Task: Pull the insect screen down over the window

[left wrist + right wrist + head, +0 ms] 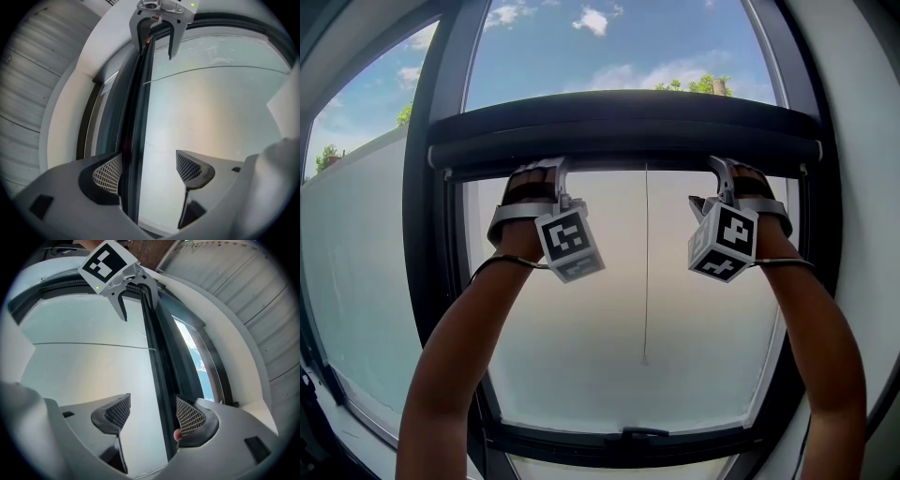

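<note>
The insect screen's dark pull bar (623, 141) runs level across the window, about a third of the way down the pane. My left gripper (546, 169) reaches up to the bar's left part and my right gripper (727, 167) to its right part. In the left gripper view the bar (136, 117) passes between the spread jaws of my left gripper (150, 168), close beside the left pad (110, 173) and well clear of the other. In the right gripper view the bar (157, 357) lies between the spread jaws of my right gripper (152, 416), beside the right pad (192, 417).
A thin pull cord (646, 262) hangs from the bar's middle down the pane. The dark window frame (427, 234) borders the pane, with a handle (633, 434) on its bottom rail. A second pane (356, 216) lies to the left. Outside are a white wall and blue sky.
</note>
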### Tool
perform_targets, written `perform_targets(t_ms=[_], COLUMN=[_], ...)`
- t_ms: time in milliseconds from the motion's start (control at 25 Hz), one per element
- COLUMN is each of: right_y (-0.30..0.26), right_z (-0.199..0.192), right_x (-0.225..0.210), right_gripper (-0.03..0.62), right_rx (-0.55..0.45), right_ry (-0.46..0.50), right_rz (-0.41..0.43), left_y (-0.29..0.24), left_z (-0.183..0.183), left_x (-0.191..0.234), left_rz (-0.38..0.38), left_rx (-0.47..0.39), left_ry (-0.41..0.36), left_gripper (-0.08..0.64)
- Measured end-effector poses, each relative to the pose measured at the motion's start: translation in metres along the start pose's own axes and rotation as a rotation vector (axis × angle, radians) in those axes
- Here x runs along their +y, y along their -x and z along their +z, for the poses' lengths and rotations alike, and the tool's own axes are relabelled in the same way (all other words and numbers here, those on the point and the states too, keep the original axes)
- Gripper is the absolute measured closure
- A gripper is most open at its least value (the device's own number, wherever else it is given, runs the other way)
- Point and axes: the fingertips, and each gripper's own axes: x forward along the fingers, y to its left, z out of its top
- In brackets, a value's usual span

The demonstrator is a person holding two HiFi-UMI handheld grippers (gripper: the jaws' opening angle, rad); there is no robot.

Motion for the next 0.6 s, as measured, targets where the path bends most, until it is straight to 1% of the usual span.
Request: perform_targets(t_ms=[160, 360, 480, 600], right_y=[-0.011, -0.022, -0.027, -0.028], right_z=[-0.009, -0.023, -0.026, -0.029], right_x=[-0.001, 0.003, 0.005, 0.005], right_gripper=[0.309, 0.309, 0.309, 0.309], right_rx=[0.030, 0.070, 0.085, 0.101], right_ry=[0.021, 0.063, 0.087, 0.119], right_rz=[0.016, 0.013, 0.010, 0.001], left_y=[-0.008, -0.017, -0.020, -0.021], left_z=[-0.003, -0.008, -0.009, -0.009], left_x=[0.003, -0.004, -0.005, -0.006], left_rz=[-0.029, -0.041, -0.033, -0.024], left_rx=[0.008, 0.033, 0.043, 0.052], left_ry=[0.025, -0.004, -0.013, -0.040], left_gripper=[0.216, 0.216, 0.216, 0.216])
